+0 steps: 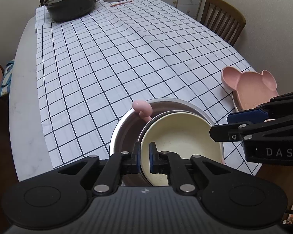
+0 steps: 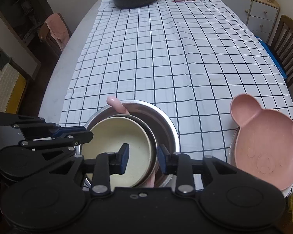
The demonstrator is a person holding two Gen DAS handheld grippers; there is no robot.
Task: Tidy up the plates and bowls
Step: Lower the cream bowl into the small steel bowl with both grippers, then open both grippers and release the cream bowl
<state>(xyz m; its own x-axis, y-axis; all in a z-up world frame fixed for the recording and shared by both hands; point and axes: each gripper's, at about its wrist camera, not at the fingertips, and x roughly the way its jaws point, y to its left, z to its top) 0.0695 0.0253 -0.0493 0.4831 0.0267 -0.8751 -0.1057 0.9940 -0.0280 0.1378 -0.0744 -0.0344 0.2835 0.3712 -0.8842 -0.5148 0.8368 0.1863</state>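
The cream bowl (image 1: 177, 134) sits tilted inside a larger steel bowl (image 1: 125, 124) at the near edge of the table, on the checked cloth (image 1: 107, 58). The left gripper (image 1: 145, 157) is pinched on the cream bowl's near-left rim, one pad inside and one outside. The right gripper (image 2: 142, 159) straddles the opposite rim with its jaws spread and not yet bearing on the wall. The cream bowl appears rigid, light and smooth-glazed, so it is likely slippery at a thin rim hold; grasping at opposite rim points limits tilt. A pink object (image 1: 142, 107) hooks over the steel bowl's far rim; what it is cannot be told. The pink bear-shaped dish (image 2: 263, 152) rests on another dish well to the right and offers its ears and raised edge as holds.
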